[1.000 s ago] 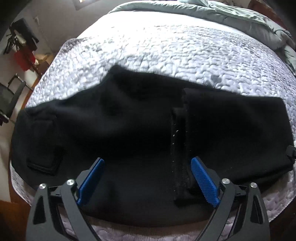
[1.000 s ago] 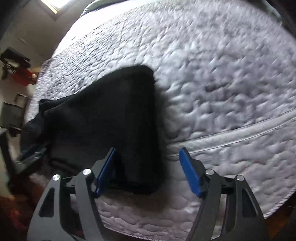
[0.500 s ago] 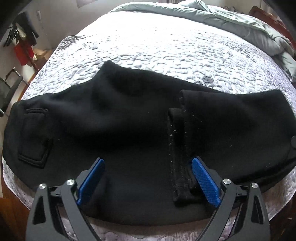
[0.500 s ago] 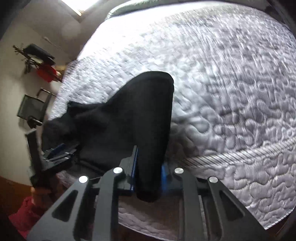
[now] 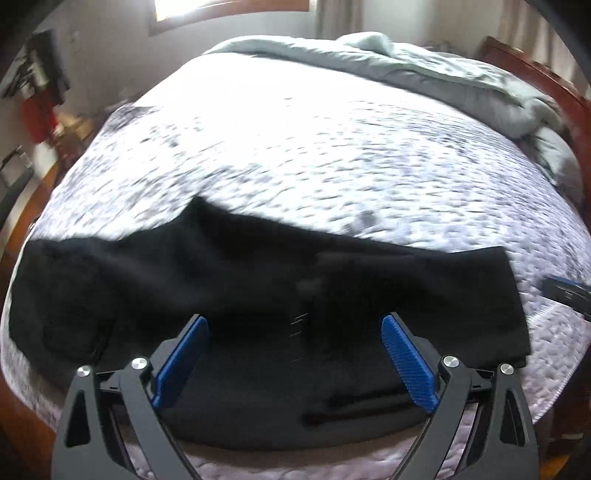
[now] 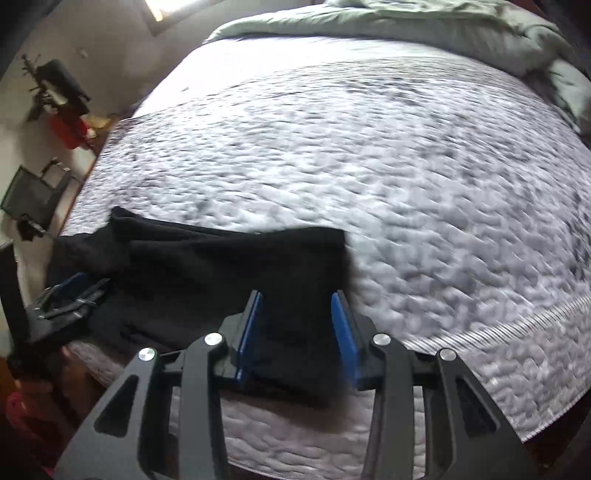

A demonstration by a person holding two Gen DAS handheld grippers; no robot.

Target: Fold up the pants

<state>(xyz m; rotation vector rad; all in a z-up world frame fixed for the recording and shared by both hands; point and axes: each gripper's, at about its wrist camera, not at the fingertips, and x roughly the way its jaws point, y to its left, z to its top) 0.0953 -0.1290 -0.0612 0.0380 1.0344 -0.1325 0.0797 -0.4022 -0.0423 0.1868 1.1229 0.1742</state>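
We count one pair of black pants (image 5: 258, 280) lying flat across the near edge of one bed (image 5: 332, 147), the waist end at the left of the left wrist view and the leg ends at the right. One back pocket shows on the waist end. One fold line runs across the cloth near its middle. One grey blanket (image 5: 424, 70) is bunched at the far end of the bed.

There are two grippers. The left gripper (image 5: 295, 354) hangs over the near middle of the pants, its two blue pads (image 5: 406, 365) set wide apart; the cloth lies below them and neither pad presses on it. The right gripper (image 6: 297, 332) is over the leg end of the pants (image 6: 221, 280). Its jaws have just been opening from a close pinch and now stand at a moderate gap, with the dark cloth between the two pads (image 6: 341, 328). We cannot tell from the blurred picture whether the pads touch the cloth.

Each gripper shows in the other's view: the right one at the right edge of the left wrist view, the left one at the left of the right wrist view.

One window (image 5: 221, 7) and one dark chair (image 6: 33, 195) stand off the bed.
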